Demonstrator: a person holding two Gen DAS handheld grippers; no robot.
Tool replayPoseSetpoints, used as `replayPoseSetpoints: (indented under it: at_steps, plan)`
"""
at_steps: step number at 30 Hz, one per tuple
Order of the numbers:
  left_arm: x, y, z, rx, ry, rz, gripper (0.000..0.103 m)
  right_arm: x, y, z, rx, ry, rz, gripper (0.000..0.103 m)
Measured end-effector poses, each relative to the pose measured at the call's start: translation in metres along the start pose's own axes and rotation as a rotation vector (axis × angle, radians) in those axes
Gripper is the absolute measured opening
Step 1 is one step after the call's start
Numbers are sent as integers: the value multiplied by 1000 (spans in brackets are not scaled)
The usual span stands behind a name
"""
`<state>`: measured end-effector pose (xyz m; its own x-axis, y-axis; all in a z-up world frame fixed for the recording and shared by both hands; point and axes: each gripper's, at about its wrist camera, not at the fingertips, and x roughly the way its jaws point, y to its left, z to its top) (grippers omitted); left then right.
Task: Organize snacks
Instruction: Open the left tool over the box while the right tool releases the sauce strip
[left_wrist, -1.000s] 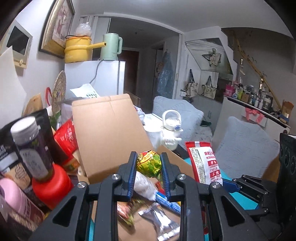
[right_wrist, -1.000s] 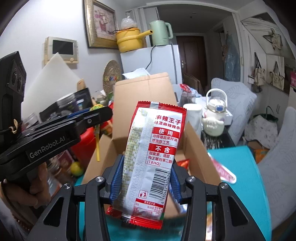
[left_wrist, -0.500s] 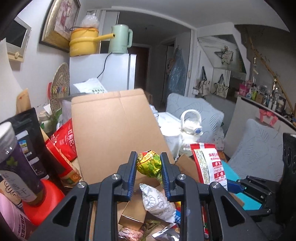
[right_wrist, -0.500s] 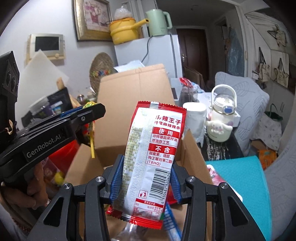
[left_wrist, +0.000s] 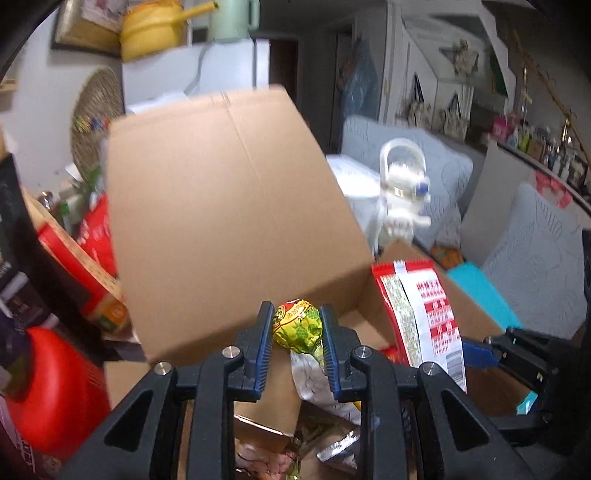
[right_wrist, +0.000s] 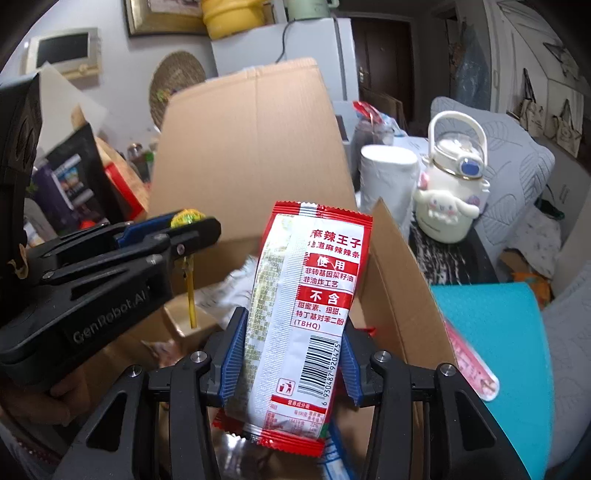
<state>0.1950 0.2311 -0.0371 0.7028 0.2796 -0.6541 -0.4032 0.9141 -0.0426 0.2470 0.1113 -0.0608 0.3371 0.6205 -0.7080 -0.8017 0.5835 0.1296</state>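
My left gripper (left_wrist: 297, 326) is shut on a lollipop (left_wrist: 297, 325) in a yellow-green wrapper, held over the open cardboard box (left_wrist: 229, 206). In the right wrist view the left gripper (right_wrist: 192, 229) shows at the left, the lollipop (right_wrist: 186, 218) at its tips and its yellow stick hanging down. My right gripper (right_wrist: 291, 343) is shut on a red and white spicy snack packet (right_wrist: 303, 306), upright above the cardboard box (right_wrist: 399, 295). The same snack packet (left_wrist: 421, 310) appears at the right of the left wrist view. Several wrapped snacks lie inside the box.
The box's tall flap (right_wrist: 251, 147) stands behind both grippers. A white kettle-shaped bottle (right_wrist: 450, 192) and a paper roll (right_wrist: 388, 181) stand behind the box on the right. A teal table surface (right_wrist: 498, 350) holds a long pink packet (right_wrist: 469, 365). Red containers (left_wrist: 48, 387) crowd the left.
Both grippers have moved forward and lower, tilting down over the box; more of its inside shows. The lollipop and the snack packet remain gripped as before.
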Motion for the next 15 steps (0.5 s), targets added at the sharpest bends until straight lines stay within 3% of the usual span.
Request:
replayPoseSetpoints:
  at_steps: [5,10,12,14,15]
  plan:
    - [17,1,-4,-9,87,14,25,12,-11,-2,56,47,26,46]
    - [27,4,-6,-21,143,44,28,9,-13,-4,58,56,-7,46]
    - [27,4,-7,-18,152,57,41,7,-12,-3,51,54,-16,47]
    - [24,4,-7,-20,144,60,70,5,-11,-3,46,51,-23,51]
    - [22,5,-7,-23,139,60,74,4,-11,-3,43,49,-25,51]
